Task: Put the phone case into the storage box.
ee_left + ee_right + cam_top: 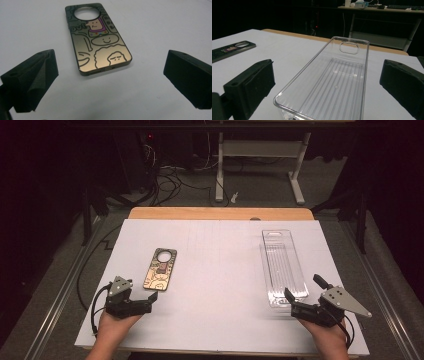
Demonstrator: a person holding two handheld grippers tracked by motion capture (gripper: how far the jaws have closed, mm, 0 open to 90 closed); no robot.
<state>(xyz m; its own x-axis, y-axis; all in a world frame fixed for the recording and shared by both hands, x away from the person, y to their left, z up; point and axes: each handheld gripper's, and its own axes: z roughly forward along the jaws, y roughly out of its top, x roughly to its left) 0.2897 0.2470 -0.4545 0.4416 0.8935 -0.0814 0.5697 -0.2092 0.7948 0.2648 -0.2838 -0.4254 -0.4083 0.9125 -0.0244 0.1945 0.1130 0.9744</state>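
1. Status: nothing picked up yet. Phone case (160, 268) lies flat on the white desk (220, 285), left half, camera cutout at its far end.
2. Left tool (153, 298) sits just short of the case's near end, jaws spread wide, released, holding nothing. In the left gripper view the case (98, 40) lies ahead between the two jaws, untouched.
3. Right tool (289, 296) is also released, jaws wide, right at the near end of the clear plastic tray (283, 265). Tray (332, 82) is empty, upright, long axis running away from the person.
4. Case and tray are well apart.
5. My read: case is meant to go in the tray. Grasp, lift, transfer and drop all remain.
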